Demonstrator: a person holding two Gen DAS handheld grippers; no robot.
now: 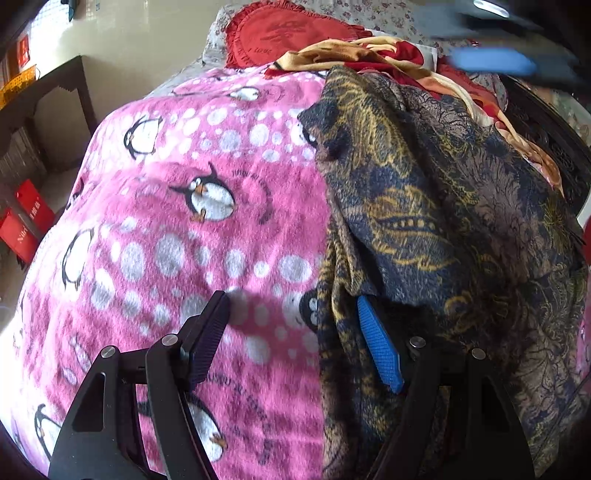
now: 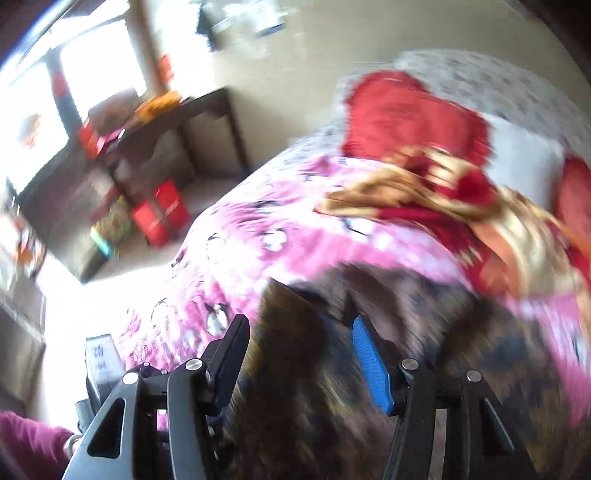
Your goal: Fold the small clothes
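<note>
A dark navy, brown and gold patterned garment (image 1: pixel 443 221) lies crumpled on the pink penguin blanket (image 1: pixel 184 206). My left gripper (image 1: pixel 295 321) is open just above the blanket, at the garment's left edge; its blue-padded finger (image 1: pixel 380 350) touches the cloth, its black finger (image 1: pixel 207 332) is over the blanket. In the blurred right wrist view my right gripper (image 2: pixel 299 347) is open over the same garment (image 2: pixel 332 387), with cloth between and below the fingers. The right gripper also shows as a blurred blue pad (image 1: pixel 491 62) at the top right of the left wrist view.
A red and gold cloth (image 1: pixel 369 55) and a red heart cushion (image 1: pixel 288 33) lie further up the bed. A dark carved bed board (image 1: pixel 546 140) runs along the right. A dark wooden table (image 2: pixel 155 147) and red boxes (image 2: pixel 162 210) stand on the floor at left.
</note>
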